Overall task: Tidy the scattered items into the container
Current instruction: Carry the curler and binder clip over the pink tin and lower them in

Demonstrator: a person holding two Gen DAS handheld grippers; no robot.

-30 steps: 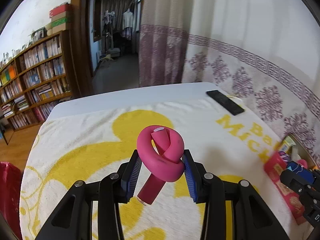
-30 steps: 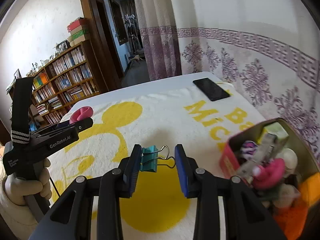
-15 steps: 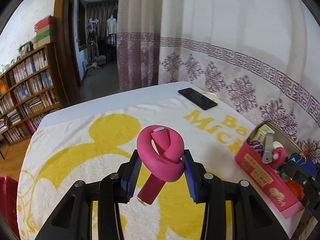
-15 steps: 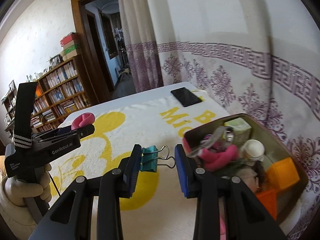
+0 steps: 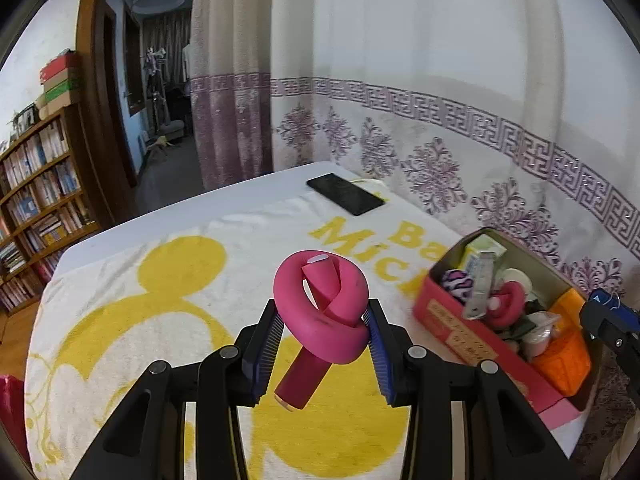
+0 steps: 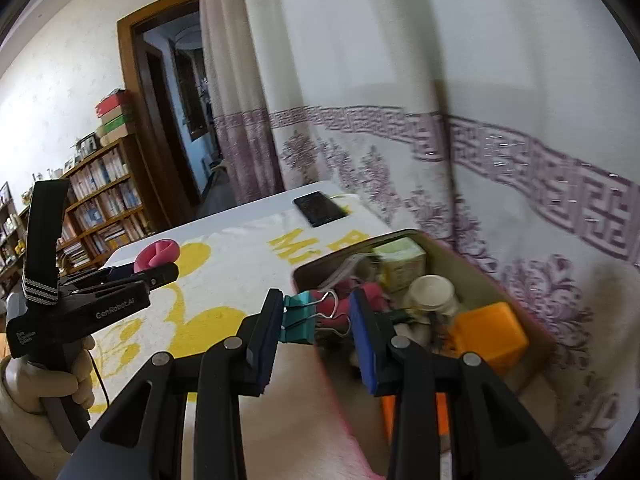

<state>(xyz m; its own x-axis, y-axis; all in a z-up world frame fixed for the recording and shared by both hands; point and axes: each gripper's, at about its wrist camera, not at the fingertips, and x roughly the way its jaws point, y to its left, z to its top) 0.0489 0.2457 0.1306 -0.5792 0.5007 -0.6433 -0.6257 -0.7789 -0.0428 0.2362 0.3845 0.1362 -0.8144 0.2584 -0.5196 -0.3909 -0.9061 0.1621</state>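
My left gripper (image 5: 323, 320) is shut on a pink knotted rubber loop (image 5: 320, 300) and holds it above the yellow-printed towel (image 5: 160, 280). To its right stands the pink tin box (image 5: 460, 328), filled with several small items. My right gripper (image 6: 316, 312) is shut on a teal binder clip (image 6: 298, 318), which hangs over the near edge of the box (image 6: 460, 264). In the right wrist view, the left gripper (image 6: 160, 272) with the pink loop (image 6: 158, 254) sits at the left, held by a gloved hand (image 6: 52, 384).
A black phone (image 5: 346, 194) lies at the far corner of the table, close to the patterned curtain (image 5: 440, 140). The box holds an orange cube (image 6: 488, 334), a white cap (image 6: 432, 292) and a green carton (image 6: 400, 260). A bookshelf (image 5: 36, 184) stands on the left.
Both grippers have travelled right toward the box, each keeping its item. The box has grown in both views, and the right gripper now hangs over its near edge.
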